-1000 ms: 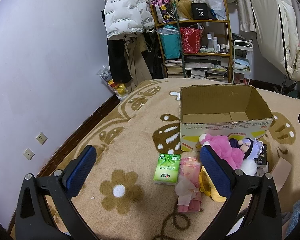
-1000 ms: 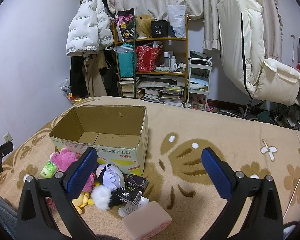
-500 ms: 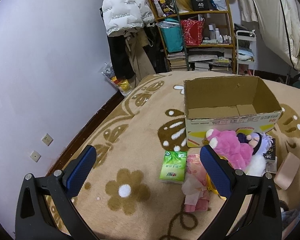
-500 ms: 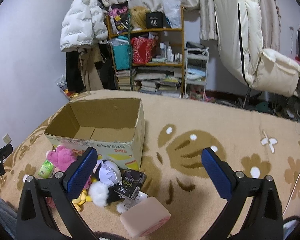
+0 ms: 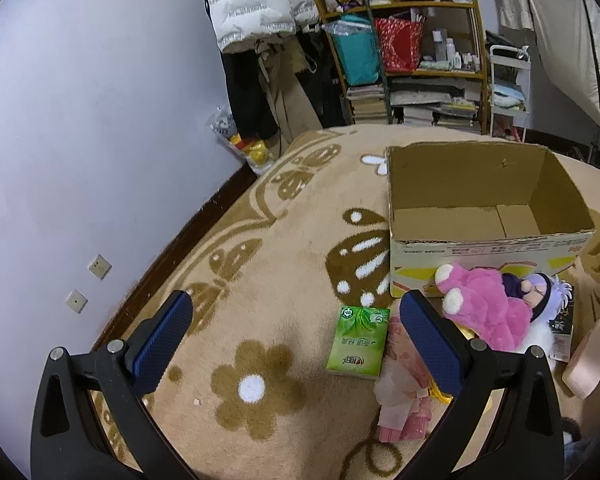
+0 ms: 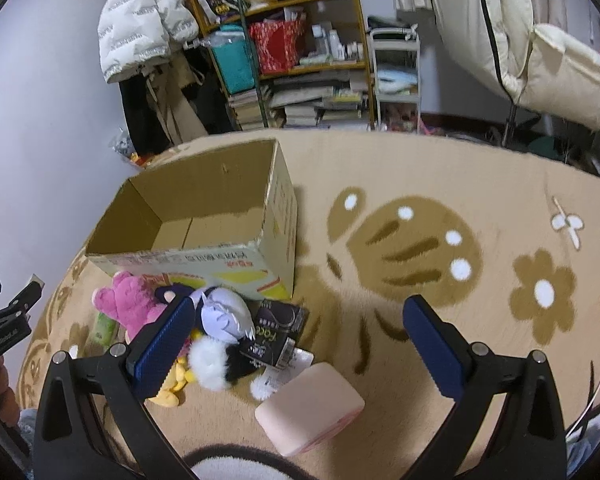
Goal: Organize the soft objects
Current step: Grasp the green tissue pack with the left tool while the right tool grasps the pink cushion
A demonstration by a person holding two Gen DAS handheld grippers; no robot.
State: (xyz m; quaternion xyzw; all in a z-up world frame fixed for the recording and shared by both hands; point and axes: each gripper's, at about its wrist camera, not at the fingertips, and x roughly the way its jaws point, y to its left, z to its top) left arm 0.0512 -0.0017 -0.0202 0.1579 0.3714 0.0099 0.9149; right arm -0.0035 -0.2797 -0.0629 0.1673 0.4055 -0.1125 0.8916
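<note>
The left tongs (image 5: pixel 296 320) stand spread wide and empty above the tan carpet with brown flower and butterfly patterns (image 5: pixel 260 264). Nothing lies between their blue pads except carpet; just inside the right-hand pad lies a flat green tissue packet (image 5: pixel 358 343), and past that pad a crumpled pink cloth bundle (image 5: pixel 404 392), partly hidden behind it. Further right of these tongs sits a fluffy pink plush toy (image 5: pixel 484 308) against a purple-and-white haired plush doll (image 5: pixel 540 288), both touching the front wall of the open brown cardboard box (image 5: pixel 480 248), which looks empty inside.

The right tongs (image 6: pixel 298 324) are likewise spread and hold nothing. Their left pad overlaps the pile: the pink plush and a yellow soft toy (image 6: pixel 172 384) sit left of it, the doll and a dark printed packet (image 6: pixel 276 332) just inside it, and a pale pink rounded case (image 6: pixel 310 412) lies low between the pads. To the right is only bare carpet.

The step in hand seems to be choosing a first item; no soft object is boxed yet. The next move calls for lowering one pair of tongs over a plush, closing gently on its bulk, then lifting it clear of the box wall.
</note>
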